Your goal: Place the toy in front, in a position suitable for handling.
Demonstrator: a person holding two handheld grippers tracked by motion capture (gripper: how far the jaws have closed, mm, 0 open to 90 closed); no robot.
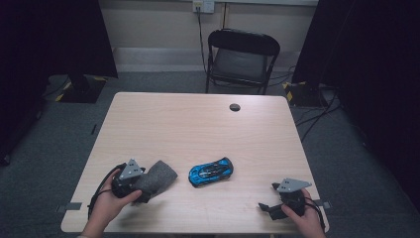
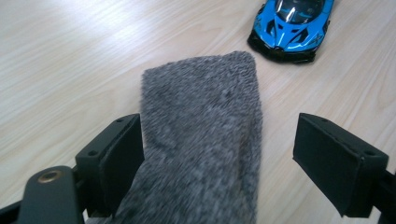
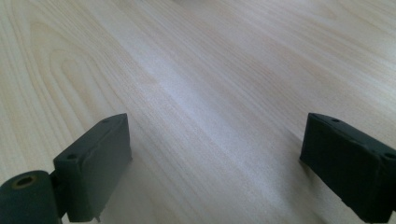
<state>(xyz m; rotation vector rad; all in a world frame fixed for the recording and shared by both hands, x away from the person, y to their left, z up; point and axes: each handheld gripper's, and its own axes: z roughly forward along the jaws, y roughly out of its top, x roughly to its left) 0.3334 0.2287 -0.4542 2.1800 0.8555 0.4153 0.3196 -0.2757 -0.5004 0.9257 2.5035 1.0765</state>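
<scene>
A grey fuzzy cloth [image 1: 159, 175] lies on the wooden table [image 1: 198, 124] near its front left. My left gripper [image 1: 147, 186] is open around the cloth's near end. In the left gripper view the cloth [image 2: 201, 140] touches the left jaw and a gap separates it from the right jaw of that gripper [image 2: 217, 126]. A blue and black toy car [image 1: 211, 171] rests just right of the cloth, and it appears as the car [image 2: 292, 25] beyond the cloth's far end. My right gripper [image 1: 269, 197] sits at the front right, open and empty over bare wood [image 3: 217, 126].
A black folding chair [image 1: 242, 54] stands beyond the table's far edge. A round cable hole [image 1: 235, 107] sits near the far edge. Cables run across the floor to the right [image 1: 317, 119]. Dark curtains hang at both sides.
</scene>
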